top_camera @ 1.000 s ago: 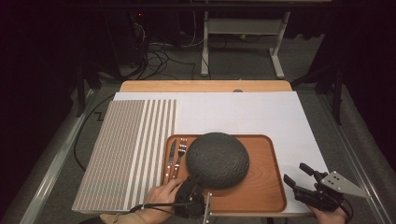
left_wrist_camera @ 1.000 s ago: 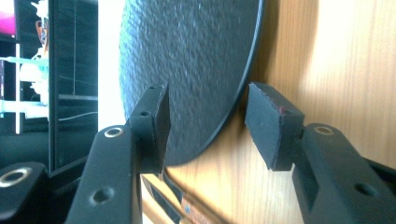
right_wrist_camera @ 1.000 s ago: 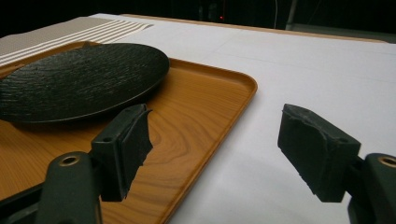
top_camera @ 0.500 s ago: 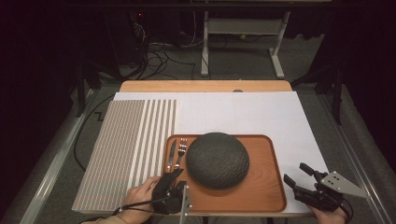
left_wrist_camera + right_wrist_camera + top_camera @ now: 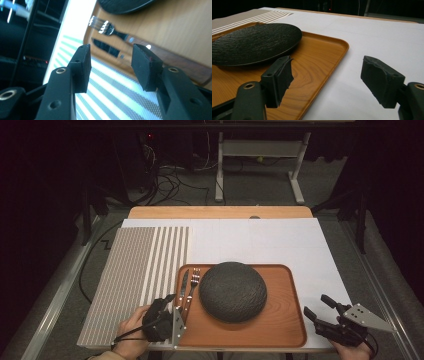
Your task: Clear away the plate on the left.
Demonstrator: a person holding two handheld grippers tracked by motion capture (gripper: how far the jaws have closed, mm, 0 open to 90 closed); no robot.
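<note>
— What's the left gripper [image 5: 169, 306] after, down there at the lower left of the high view?

— The cutlery, I'd judge. Its jaws stand apart with nothing between them, and in the left gripper view they point at the knife [image 5: 106, 49] and the fork [image 5: 110, 29], which lie side by side along the left edge of the wooden tray [image 5: 282, 332]. The gripper sits just off the tray's near left corner, over the striped placemat [image 5: 135, 280], so it is lined up with the handle ends rather than the blades.

— And the right gripper [image 5: 325, 312]?

— Parked at the lower right, on the white table [image 5: 260, 240] just beside the tray, jaws wide and empty. It looks to be waiting, kept out of the way. Its own view looks across the tray's corner toward the dark plate [image 5: 254, 43].

— The plate is in the middle of the tray?

— Yes, centre of the frame in the high view, close beside the fork. I can't tell whether they touch.

— Anything you can't make out?

— The handle ends of the knife and fork: from above the left gripper covers them, and in the left gripper view the right-hand jaw stands in front of them. The plate looks domed from above and flat from the right gripper view, so whether it lies upside down is unclear to me.
</note>
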